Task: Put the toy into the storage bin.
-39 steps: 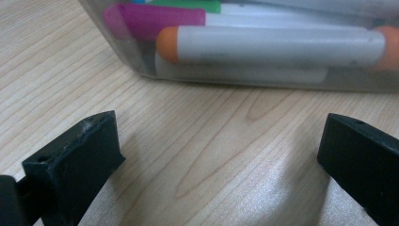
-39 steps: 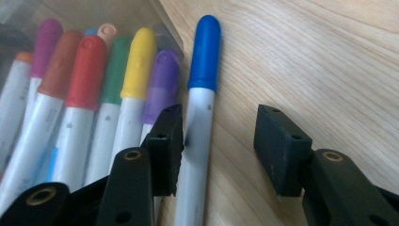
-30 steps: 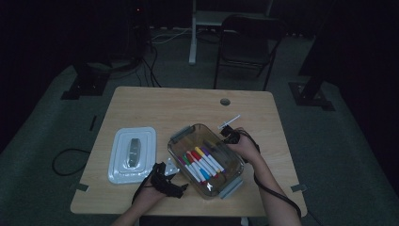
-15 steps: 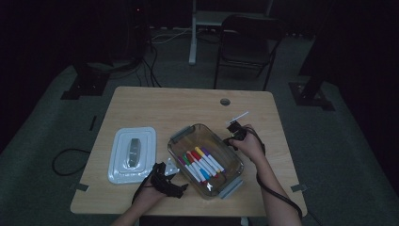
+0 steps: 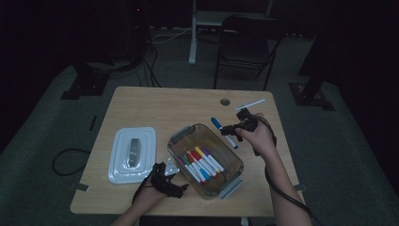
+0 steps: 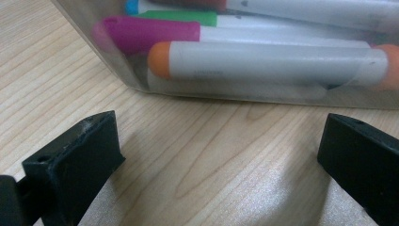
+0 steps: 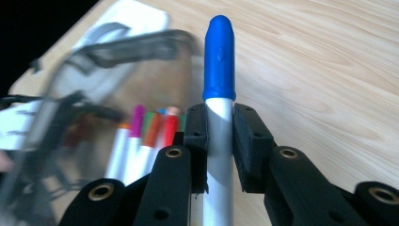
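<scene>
A blue-capped white marker (image 7: 219, 80) is showing beside the clear container (image 5: 181, 136), where magenta, green, orange and red markers (image 5: 202, 162) are lying; left of it, a white lid (image 5: 117, 162) is sitting on the light wood table (image 5: 155, 103).

- blue-capped marker (image 7: 219, 89): white barrel, rounded blue cap, pinched by its barrel and lifted off the table (image 5: 155, 106), just beside the container's far right rim
- clear plastic container (image 5: 181, 134): open, set at a slant on the table, with a row of coloured markers (image 5: 202, 162) lying side by side in it
</scene>
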Tool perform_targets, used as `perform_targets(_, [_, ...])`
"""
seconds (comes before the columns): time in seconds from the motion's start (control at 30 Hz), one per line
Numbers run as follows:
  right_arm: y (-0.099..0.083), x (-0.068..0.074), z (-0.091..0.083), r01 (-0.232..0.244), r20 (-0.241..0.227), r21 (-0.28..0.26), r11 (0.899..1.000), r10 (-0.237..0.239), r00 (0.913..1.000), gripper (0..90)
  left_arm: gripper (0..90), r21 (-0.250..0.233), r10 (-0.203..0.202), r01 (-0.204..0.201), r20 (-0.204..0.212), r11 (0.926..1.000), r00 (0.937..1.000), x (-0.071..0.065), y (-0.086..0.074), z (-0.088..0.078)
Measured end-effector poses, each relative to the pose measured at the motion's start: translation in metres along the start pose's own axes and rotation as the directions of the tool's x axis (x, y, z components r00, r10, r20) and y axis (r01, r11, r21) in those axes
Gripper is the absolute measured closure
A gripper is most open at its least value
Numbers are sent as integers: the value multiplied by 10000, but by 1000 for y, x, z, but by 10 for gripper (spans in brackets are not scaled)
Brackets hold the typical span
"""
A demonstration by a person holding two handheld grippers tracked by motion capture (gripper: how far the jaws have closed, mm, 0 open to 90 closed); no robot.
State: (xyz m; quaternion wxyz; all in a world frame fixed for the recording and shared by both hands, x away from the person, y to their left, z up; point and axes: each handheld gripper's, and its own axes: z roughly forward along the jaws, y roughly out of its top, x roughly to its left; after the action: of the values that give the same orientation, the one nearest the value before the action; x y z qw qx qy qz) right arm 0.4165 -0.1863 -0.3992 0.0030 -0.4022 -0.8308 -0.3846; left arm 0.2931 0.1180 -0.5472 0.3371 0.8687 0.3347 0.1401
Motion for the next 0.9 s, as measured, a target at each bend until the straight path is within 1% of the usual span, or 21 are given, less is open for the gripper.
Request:
perform_targets(0.07, [2,16,3,300,-135,25,9995,-299,9995,765,5,1,9,-9,-13,10000,10000,0,0,0])
perform_targets(0.13, [3,32,10,540,-351,81,9985,-537,9979,765,5,11,11,-11,-7,10000,10000,0,0,0])
perform_targets(0.2, [2,46,22,823,-582,402,9958,-798,9951,765,5,13,10,-10,-6,10000,10000,0,0,0])
perform_targets(0.23, [2,52,28,844,-813,485,9953,-803,9934,765,5,14,11,-11,-6,10000,10000,0,0,0])
perform_targets(0.3, [0,62,43,1026,-983,838,9912,-942,9907,765,5,25,14,-14,0,10000,10000,0,0,0])
perform_targets(0.33, [-1,66,51,1006,-1080,966,9902,-900,9901,765,5,23,-4,4,21,10000,10000,0,0,0])
perform_targets(0.37, [-2,70,59,1008,-1126,1248,9870,-869,9898,765,5,12,-5,4,14,10000,10000,0,0,0])
perform_targets(0.43, [-6,75,74,1036,-1188,1664,9806,-844,9893,764,5,18,-2,2,12,10000,10000,0,0,0])
perform_targets(0.5, [-10,79,88,1149,-1207,2117,9706,-907,9885,765,5,18,-2,2,12,10000,10000,0,0,0])
perform_targets(0.53, [-12,82,93,1130,-1305,2273,9672,-847,9878,764,5,16,-3,3,12,10000,10000,0,0,0])
perform_targets(0.57, [-13,84,99,1166,-1403,2506,9611,-831,9866,764,5,19,-1,1,13,10000,10000,0,0,0])
perform_targets(0.63, [-16,88,108,1144,-1446,2724,9554,-769,9865,764,5,17,-1,1,13,10000,10000,0,0,0])
perform_targets(0.67, [-18,88,112,1242,-1478,2926,9481,-835,9855,764,5,28,-2,2,17,10000,10000,0,0,0])
perform_targets(0.7, [-19,89,115,1260,-1473,2967,9466,-850,9854,762,5,24,1,-1,12,10000,10000,0,0,0])
perform_targets(0.73, [-20,90,117,1274,-1485,3060,9435,-848,9853,743,5,20,1,-1,11,10000,10000,0,0,0])
perform_targets(0.77, [-20,91,119,1407,-1567,3155,9384,-947,9831,701,5,31,1,-1,19,10000,10000,0,0,0])
perform_targets(0.83, [-19,91,116,1569,-1679,2871,9450,-1116,9795,672,5,17,-1,1,13,10000,10000,0,0,0])
perform_targets(0.87, [-19,91,116,1569,-1679,2871,9450,-1116,9795,672,5,17,-1,1,13,10000,10000,0,0,0])
perform_targets(0.9, [-16,91,109,1898,-1713,2507,9493,-1495,9738,598,5,16,-5,5,12,10000,10000,0,0,0])
